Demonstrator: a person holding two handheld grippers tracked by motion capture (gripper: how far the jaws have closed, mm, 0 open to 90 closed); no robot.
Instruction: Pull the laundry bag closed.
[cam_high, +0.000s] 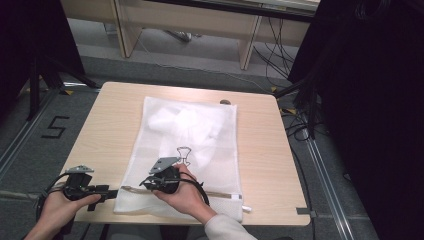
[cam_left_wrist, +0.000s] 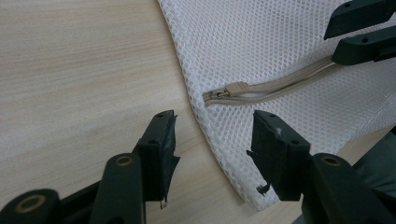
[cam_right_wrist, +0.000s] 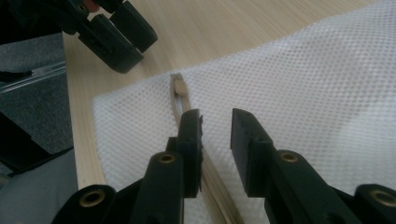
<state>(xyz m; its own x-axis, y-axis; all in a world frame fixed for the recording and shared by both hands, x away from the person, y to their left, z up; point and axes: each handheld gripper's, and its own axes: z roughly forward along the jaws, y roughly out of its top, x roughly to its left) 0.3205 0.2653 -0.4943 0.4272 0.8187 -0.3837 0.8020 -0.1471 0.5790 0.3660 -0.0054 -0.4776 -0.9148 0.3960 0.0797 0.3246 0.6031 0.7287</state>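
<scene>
A white mesh laundry bag (cam_high: 187, 150) lay flat on the light wooden surface (cam_high: 100, 135), its beige zipper (cam_left_wrist: 261, 88) along the near edge; the left gripper (cam_left_wrist: 212, 140) stood wide open near the bag's corner, gripping nothing; the right gripper (cam_right_wrist: 215, 126) hovered narrowly open over the zipper; probably the next move was to pinch the zipper slider (cam_left_wrist: 235, 88)

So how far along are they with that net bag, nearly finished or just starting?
Something white already lies inside the mesh bag, so the filling looks done. Now the left gripper, open, is at the bag's corner near the slider, and the right gripper, open, hovers over the zipper. Neither grips anything yet. What is left looks like working the zipper, though I cannot tell whether it is open or closed.
</scene>
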